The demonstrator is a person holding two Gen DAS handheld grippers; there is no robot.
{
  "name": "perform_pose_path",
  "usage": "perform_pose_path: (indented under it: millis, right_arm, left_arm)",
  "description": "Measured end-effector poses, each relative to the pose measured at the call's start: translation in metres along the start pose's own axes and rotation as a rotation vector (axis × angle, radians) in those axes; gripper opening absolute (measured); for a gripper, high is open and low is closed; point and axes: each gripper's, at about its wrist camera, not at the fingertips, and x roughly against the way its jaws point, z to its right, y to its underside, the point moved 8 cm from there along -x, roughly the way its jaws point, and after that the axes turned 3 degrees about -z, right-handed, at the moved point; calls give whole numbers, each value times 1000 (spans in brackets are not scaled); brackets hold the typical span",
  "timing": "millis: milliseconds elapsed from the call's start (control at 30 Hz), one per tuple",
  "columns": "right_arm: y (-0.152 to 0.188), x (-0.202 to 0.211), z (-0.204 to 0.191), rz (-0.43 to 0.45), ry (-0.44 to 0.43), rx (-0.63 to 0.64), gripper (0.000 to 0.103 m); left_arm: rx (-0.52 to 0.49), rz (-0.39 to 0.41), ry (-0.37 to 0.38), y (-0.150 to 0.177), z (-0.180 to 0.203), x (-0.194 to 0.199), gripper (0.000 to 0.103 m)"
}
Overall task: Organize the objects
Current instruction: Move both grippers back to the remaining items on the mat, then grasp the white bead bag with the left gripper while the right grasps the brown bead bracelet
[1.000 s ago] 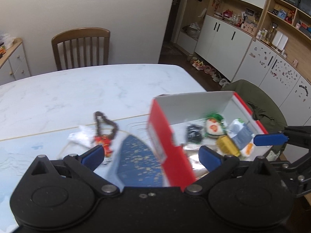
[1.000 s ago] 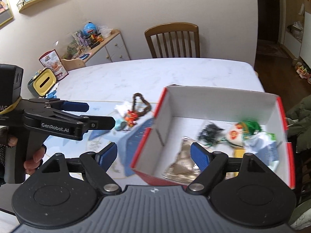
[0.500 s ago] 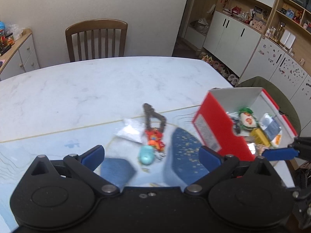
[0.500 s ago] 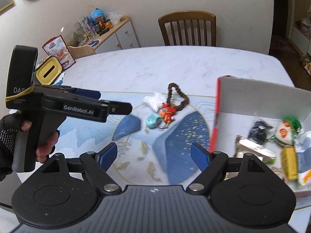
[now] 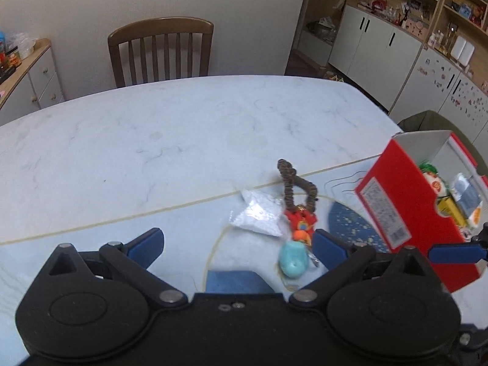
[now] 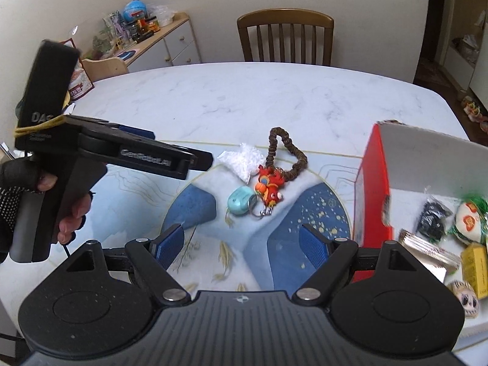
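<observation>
The red box (image 6: 370,201) stands at the right edge of the table (image 6: 244,97), open at the top, its white inside showing. Several things already lie in it: a black packet (image 6: 433,215), a white-and-green pouch (image 6: 468,221), a silvery foil packet (image 6: 430,251), a yellow carton (image 6: 474,267) and a small face-printed piece at the near corner whose kind I cannot tell. That part of the sorting looks done.

What is left sits in a small cluster on the blue patterned mat (image 6: 195,201), near the middle of the table and well apart from the box: a brown beaded loop (image 6: 289,152) joined to a red and orange charm (image 6: 270,186), a turquoise keyring piece (image 6: 241,202) touching the charm's metal rings, and a clear bag of white granules (image 6: 242,160) just beside the loop on its left. None of these is gripped.

The left gripper (image 5: 236,245) hovers over the mat's near side with its jaws wide apart and empty; the turquoise piece shows just inside its right finger. The right gripper (image 6: 244,244) is likewise spread open and empty, pointing at the same cluster. A gloved hand (image 6: 36,195) holds the left tool's handle.

By my reading, the job is well past halfway: three or four loose items remain, and the keyring cluster seems the nearest pick.
</observation>
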Motion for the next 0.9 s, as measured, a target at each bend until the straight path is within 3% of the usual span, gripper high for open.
perform_pose_path:
  millis: [467,733,900]
  right_arm:
    - [-30,-55,26,-36,97,-22,82]
    - [-52,-59,29,-54,56,66,81]
    - [-65,-63,36,-74,22,60,81]
  left_arm:
    - [-54,-38,53,-12,3,-50,103]
    - [-56,-17,87,-20,-8,-67,103]
    - [-87,19,60,-29,-15,-68,102]
